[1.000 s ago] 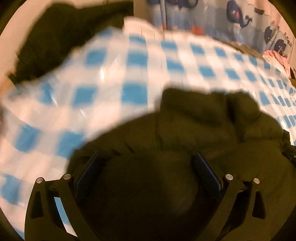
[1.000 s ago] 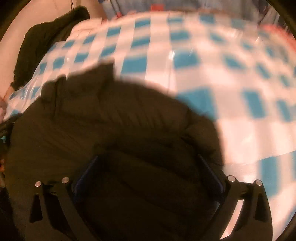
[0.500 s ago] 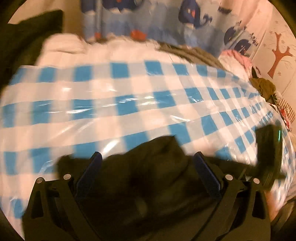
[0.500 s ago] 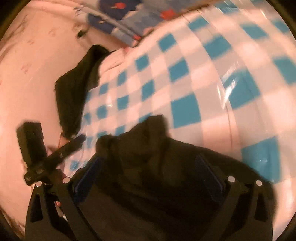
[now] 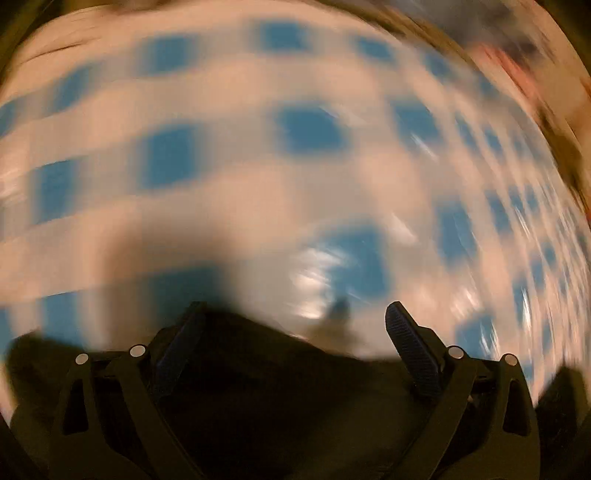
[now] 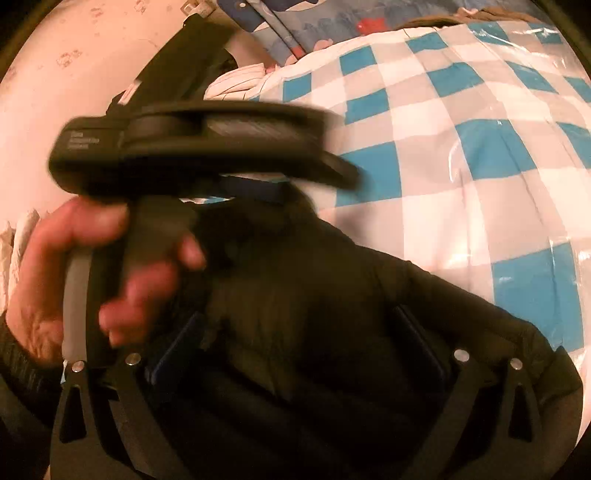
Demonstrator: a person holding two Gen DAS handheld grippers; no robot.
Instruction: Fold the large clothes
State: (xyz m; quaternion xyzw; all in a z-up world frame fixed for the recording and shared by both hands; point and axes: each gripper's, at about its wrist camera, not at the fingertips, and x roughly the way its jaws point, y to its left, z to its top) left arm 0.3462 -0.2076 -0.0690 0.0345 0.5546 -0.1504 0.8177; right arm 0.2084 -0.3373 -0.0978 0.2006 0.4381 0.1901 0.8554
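A dark olive padded jacket (image 6: 314, 295) lies on a bed with a blue-and-white checked cover (image 6: 461, 147). In the right wrist view my right gripper (image 6: 295, 332) has its fingers spread wide, with jacket fabric bunched between them. The left gripper body (image 6: 192, 140), held by a hand (image 6: 55, 258), crosses that view just above the jacket. In the blurred left wrist view my left gripper (image 5: 295, 325) is open wide over the jacket's edge (image 5: 277, 387), with the checked cover (image 5: 258, 184) beyond.
A whale-print curtain (image 6: 295, 22) hangs at the far side of the bed. A pink wall (image 6: 74, 55) is at the left. White striped bedding (image 6: 240, 81) lies at the bed's far corner.
The left gripper has swung across in front of the right gripper's view. The left view has tilted down toward the cover and is now strongly blurred, with less jacket between its fingers.
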